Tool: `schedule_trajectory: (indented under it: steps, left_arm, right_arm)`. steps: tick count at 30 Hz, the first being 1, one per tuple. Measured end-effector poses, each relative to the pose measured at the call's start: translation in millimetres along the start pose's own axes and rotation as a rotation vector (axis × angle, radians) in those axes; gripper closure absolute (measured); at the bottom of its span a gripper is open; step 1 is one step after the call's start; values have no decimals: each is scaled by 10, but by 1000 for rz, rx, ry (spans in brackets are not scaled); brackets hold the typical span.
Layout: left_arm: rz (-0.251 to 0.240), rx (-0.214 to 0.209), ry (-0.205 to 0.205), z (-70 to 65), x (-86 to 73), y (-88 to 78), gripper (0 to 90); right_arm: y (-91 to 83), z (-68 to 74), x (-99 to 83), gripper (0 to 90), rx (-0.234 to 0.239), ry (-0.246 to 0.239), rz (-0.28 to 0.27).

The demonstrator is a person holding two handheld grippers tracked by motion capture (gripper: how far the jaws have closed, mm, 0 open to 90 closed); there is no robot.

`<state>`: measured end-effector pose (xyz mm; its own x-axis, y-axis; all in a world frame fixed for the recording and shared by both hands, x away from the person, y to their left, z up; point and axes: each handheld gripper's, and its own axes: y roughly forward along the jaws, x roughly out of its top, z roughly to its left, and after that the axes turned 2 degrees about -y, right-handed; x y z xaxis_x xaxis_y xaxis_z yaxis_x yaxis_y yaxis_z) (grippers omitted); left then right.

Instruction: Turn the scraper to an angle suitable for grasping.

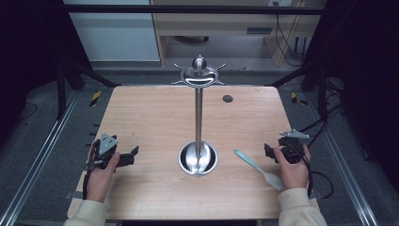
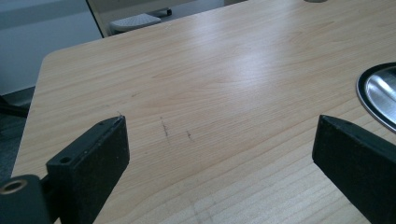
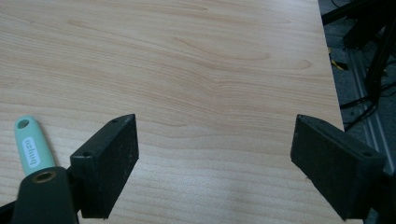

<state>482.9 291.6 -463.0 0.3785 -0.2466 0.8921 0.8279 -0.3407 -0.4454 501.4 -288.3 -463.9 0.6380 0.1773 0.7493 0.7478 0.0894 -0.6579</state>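
A tall metal stand rises from a round shiny base at the middle of the wooden table; its top carries curved hooks. A mint-green spatula lies flat to the right of the base, handle end toward it. My left gripper rests open at the table's left, pointing at the base, nothing between its jaws. My right gripper is open at the right, just beyond the spatula, and holds nothing.
A small dark grommet sits in the table's far right area. The base's rim shows at the right edge of the left gripper view. Metal rails and cables run along the floor on both sides of the table.
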Motion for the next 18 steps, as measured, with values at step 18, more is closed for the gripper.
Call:
schedule_trajectory:
  steps: [18]
  left_arm:
    - [7, 3, 20, -26, 4, 18, 38]
  right_arm:
    - [-13, 145, 96, 153, -28, -73, -21]
